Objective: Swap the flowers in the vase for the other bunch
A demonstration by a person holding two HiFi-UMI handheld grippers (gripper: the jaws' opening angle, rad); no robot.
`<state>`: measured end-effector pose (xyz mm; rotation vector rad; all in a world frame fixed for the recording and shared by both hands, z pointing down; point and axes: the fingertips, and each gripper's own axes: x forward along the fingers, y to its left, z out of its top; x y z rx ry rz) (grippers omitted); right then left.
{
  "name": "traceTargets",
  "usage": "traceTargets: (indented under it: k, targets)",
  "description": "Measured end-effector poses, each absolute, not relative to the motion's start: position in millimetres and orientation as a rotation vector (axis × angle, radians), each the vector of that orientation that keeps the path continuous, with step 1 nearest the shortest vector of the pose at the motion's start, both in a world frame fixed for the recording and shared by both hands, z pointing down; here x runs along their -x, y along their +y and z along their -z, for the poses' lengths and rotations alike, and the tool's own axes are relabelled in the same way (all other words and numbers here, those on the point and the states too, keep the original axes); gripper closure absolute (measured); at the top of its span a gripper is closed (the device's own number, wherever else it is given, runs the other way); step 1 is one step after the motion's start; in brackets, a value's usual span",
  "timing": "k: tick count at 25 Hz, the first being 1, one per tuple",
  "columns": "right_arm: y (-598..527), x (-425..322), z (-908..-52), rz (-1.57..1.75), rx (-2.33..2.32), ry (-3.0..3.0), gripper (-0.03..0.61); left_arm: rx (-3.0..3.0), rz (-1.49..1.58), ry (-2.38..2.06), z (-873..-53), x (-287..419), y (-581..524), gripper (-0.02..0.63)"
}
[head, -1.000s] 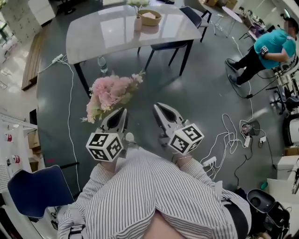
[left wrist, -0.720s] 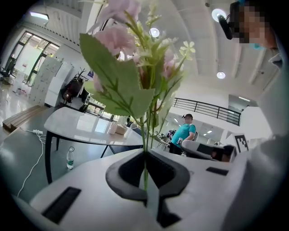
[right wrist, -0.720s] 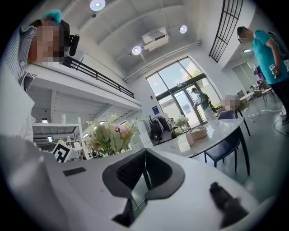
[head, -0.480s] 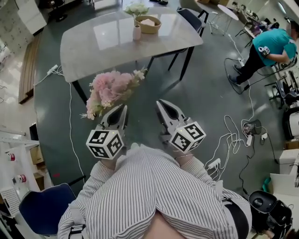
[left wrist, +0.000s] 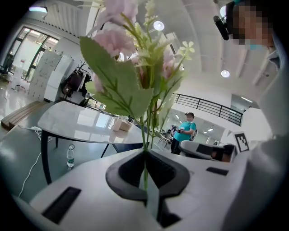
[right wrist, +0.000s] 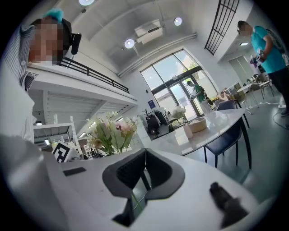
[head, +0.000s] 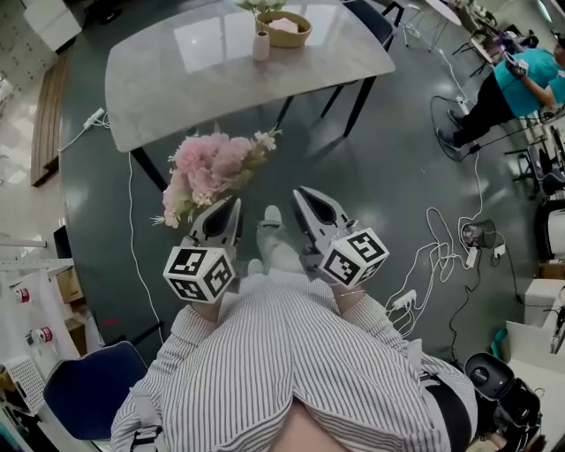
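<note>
We look steeply down on a dark grey floor (head: 380, 177). A wide, pale, glossy surface (head: 177, 88) on black legs fills the twelve o'clock area. Our striped shirt (head: 291, 371) takes up the six o'clock area. A blue chair (head: 84, 388) stands at eight o'clock. At two o'clock, well apart from us, a person in a teal top (head: 523, 78) bends over a chair. White cables (head: 437, 256) lie looped on the floor at three o'clock.

At the centre we hold the pink bunch (head: 210, 169), a full head of pink blooms with small white sprigs. It hangs over the floor at the surface's near edge, at eleven o'clock from the left gripper (head: 234, 206). The left gripper view shows that gripper closed on the bunch's green stems, with the leaves rising straight from its jaws.

The right gripper (head: 301, 193) is just beside it at three o'clock. Its jaws are closed together, and the head view shows nothing in them. A pale shoe (head: 272, 237) shows between the two grippers.

Far back on the surface a round basket (head: 290, 33) sits just beside a small pink vase (head: 261, 44), at the vase's two o'clock. White flowers (head: 258, 4) stand in the vase. In the left gripper view a bottle (left wrist: 70, 155) stands on the floor under the surface.
</note>
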<state>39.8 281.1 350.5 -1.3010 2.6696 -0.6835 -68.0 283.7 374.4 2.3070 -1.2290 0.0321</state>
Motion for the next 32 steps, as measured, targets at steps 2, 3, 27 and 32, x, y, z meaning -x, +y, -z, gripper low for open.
traceTargets:
  k: [2, 3, 27, 32]
  targets:
    - [268.2, -39.8, -352.7, 0.686, 1.288, 2.675, 0.561, -2.304, -0.034, -1.239, -376.4, 67.3, 273.4, 0.592]
    - [259.5, -40.6, -352.1, 0.682, 1.281, 2.677, 0.561, -2.304, -0.033, -1.246, -376.2, 66.7, 266.2, 0.592]
    - [50.0, -82.4, -318.6, 0.630, 1.090, 2.778, 0.561, -2.273, 0.035, -1.431, -340.9, 24.7, 65.2, 0.592]
    - [29.5, -89.6, -324.8, 0.635, 1.072, 2.810, 0.561, -2.255, 0.056, -1.456, -343.6, 16.0, 45.0, 0.592]
